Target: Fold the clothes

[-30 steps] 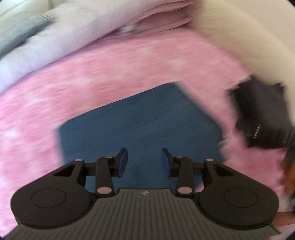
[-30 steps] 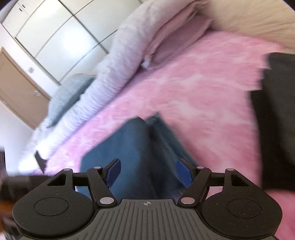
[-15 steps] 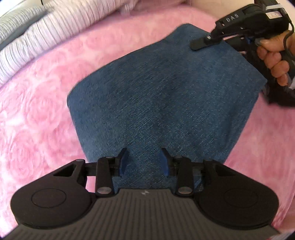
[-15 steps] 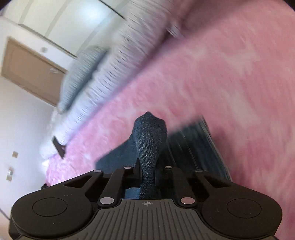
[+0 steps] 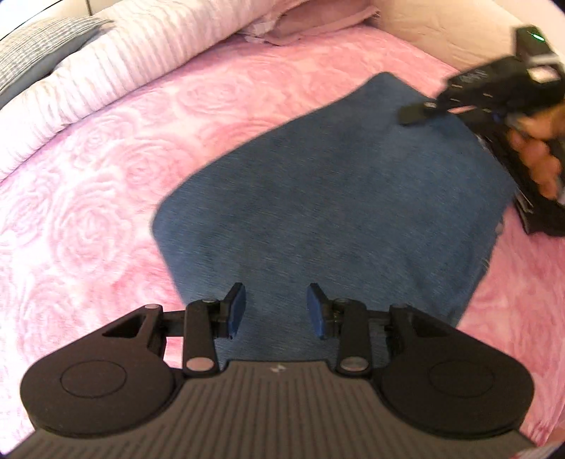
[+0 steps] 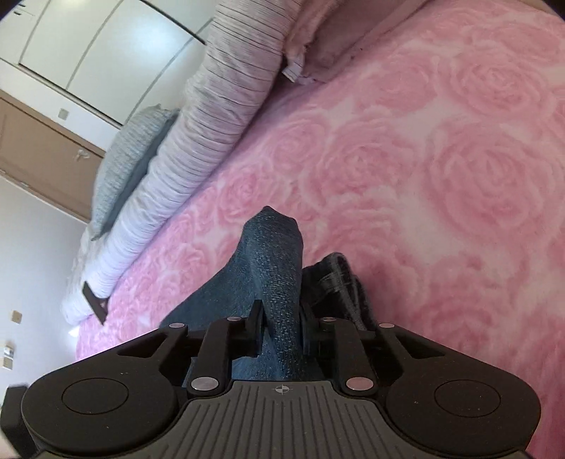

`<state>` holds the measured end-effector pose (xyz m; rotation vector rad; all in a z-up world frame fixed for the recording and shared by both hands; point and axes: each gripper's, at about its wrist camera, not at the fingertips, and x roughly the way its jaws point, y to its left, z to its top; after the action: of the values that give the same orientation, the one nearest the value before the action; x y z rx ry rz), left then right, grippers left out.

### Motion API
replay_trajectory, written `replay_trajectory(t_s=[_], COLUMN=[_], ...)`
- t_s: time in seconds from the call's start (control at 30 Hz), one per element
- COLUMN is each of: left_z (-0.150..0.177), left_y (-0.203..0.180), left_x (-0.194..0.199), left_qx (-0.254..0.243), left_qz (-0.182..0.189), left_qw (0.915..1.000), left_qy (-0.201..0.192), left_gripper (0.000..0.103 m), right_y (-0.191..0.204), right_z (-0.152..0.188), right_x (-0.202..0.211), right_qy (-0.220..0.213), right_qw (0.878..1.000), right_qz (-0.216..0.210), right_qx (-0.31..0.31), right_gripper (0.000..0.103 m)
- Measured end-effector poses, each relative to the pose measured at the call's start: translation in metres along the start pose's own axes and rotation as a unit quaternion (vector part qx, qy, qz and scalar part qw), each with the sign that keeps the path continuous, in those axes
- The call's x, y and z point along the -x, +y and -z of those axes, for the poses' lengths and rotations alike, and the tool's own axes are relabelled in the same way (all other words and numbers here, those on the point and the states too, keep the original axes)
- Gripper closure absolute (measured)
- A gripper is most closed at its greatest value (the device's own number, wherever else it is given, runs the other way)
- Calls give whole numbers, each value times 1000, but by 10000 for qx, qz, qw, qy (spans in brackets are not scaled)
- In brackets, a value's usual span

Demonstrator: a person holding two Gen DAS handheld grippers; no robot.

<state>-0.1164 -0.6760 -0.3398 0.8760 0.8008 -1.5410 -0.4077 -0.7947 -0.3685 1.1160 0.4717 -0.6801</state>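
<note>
A folded blue denim garment (image 5: 335, 201) lies flat on the pink rose-patterned bedspread (image 5: 88, 219). My left gripper (image 5: 277, 307) is open and empty, hovering over the garment's near edge. My right gripper (image 6: 280, 317) is shut on a pinched fold of the same denim (image 6: 275, 254), which stands up between its fingers. In the left wrist view the right gripper (image 5: 420, 111) shows at the garment's far right corner, held by a hand.
A striped white duvet (image 5: 116, 67) and a pink pillow (image 5: 310, 21) lie along the bed's far side. A grey pillow (image 6: 130, 155) lies beyond. A dark folded garment (image 5: 540, 208) lies at the right. Wardrobe doors (image 6: 88, 46) stand behind.
My right gripper closed on the denim's corner fold and holds it. My left gripper came over the garment's near edge, then drew back a little, staying open.
</note>
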Motion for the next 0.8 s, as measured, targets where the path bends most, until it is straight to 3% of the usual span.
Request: replay_trajectory(t_s=[0.23,0.37,0.47,0.6,0.7,0.8], left_z=[-14,-19,-27,-39,-51,-61], left_y=[12,1,-10,-17,-19,-16], left_x=[-5,-3,-9,-15,-17,-36], left_qx=[196,25,-218,-403,-502,-580], left_qz=[-21,104,178,211,285,232], left_qw=[9998,9998,9994,9985,9975,9976], left_qy=[-30,-171,-199,-313,-415,-306], left_gripper=[70,70,70,70,71,71], right_y=[-4,-2,-10,13,39,60], right_z=[8,1,-4,0,10,15], right_x=[-1,-11,-11,29,52,33], right_qy=[136,308,308,-464,-915,-623], right_qw=[9997,9989,9992,9958,9856,9753], right_qz=[141,204,231,555,787,738], right_qx=[-111,299,114,555,1188,1989], right_gripper=[86,86,74,67,68,68])
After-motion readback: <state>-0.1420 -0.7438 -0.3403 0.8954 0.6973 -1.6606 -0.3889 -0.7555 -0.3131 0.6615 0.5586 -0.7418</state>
